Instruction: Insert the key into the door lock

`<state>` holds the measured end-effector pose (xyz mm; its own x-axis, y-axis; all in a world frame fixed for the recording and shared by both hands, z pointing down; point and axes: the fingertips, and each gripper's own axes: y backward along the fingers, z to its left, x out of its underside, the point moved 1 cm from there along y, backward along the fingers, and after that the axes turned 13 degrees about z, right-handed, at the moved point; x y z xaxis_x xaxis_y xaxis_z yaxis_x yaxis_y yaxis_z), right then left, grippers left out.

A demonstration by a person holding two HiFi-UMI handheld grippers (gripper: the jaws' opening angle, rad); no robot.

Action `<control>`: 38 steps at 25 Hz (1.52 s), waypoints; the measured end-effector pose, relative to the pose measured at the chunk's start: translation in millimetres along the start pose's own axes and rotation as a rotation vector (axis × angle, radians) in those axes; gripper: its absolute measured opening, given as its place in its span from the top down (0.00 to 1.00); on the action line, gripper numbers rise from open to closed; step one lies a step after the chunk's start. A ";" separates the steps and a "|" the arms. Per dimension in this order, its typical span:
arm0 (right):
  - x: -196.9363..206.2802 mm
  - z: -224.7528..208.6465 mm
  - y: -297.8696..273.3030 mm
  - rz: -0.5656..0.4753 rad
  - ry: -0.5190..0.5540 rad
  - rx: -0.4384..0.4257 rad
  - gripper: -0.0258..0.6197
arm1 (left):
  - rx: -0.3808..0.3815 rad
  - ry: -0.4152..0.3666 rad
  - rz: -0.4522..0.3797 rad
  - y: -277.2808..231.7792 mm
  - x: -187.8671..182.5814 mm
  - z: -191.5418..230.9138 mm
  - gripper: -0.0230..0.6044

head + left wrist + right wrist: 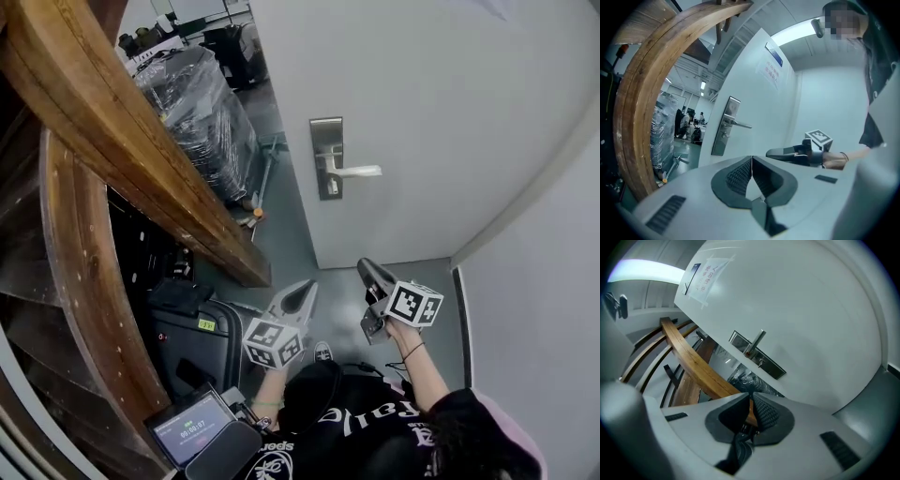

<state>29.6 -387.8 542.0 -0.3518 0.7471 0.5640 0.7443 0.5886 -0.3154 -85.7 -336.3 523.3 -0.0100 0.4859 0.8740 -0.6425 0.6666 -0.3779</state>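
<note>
door (422, 94): white and fills the upper right of the head view. its handle-side edge looks free, with the hall showing past it. if it is unlatched, a push at the lock could swing it away and spoil the aim.
wooden beam (112, 122): a curved beam close on the person's left, beside the left gripper. a wide swing of that arm could knock it.
wrapped pallet (197, 112): stands beyond the beam, well apart from both grippers.
left gripper (751, 158): held low and short of the door. its fingertips are pressed together with nothing between them.
right gripper (750, 398): raised beside the left one and aimed up at the lock. its tips meet. something small and dark sits low between the pads, too unclear to call a key.
lock plate (326, 131): a metal plate near the door's free edge, well apart from both grippers.
lever (361, 171): juts out above the lock, so a high approach would catch on it.
key: not clearly seen in either gripper. a small stub (761, 363) projects from the plate under the lever, and i cannot tell whether it is the key or a fixed knob. pushing a key in tilted would likely jam or drop it.
</note>
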 end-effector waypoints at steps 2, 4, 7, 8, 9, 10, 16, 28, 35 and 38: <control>16.6 4.3 25.2 0.021 0.021 0.001 0.90 | 0.006 0.003 0.001 0.2 7.9 -24.2 0.96; 33.4 9.9 49.4 0.036 0.046 -0.004 0.90 | 0.013 0.006 0.002 1.3 17.4 -49.4 0.96; 58.2 14.8 83.4 0.050 0.051 -0.023 0.91 | 0.016 0.010 0.004 5.2 33.4 -86.0 0.96; 65.9 15.7 94.4 0.055 0.049 -0.032 0.91 | 0.014 0.013 0.003 7.4 39.3 -97.7 0.96; 73.5 16.2 105.6 0.062 0.051 -0.037 0.91 | 0.010 0.019 0.003 10.0 45.8 -109.1 0.96; 81.2 16.6 116.8 0.071 0.058 -0.040 0.91 | 0.006 0.026 0.002 13.3 52.8 -120.6 0.96; 128.7 18.8 180.6 0.148 0.109 -0.041 0.91 | -0.018 0.076 0.028 43.2 107.7 -195.0 0.96; 202.1 50.9 218.9 0.223 0.147 -0.086 0.91 | -0.088 0.064 0.005 103.5 137.8 -233.3 0.96; 248.7 86.3 212.4 0.203 0.150 -0.052 0.91 | -0.064 0.006 0.009 156.9 151.2 -224.9 0.96; 275.1 105.8 208.5 0.176 0.128 -0.036 0.91 | -0.044 -0.012 0.024 190.1 164.2 -219.0 0.96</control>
<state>28.0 -26.9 550.6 -0.1416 0.7905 0.5959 0.8087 0.4395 -0.3909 -41.7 -6.0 528.0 -0.0342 0.4953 0.8680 -0.6076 0.6793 -0.4116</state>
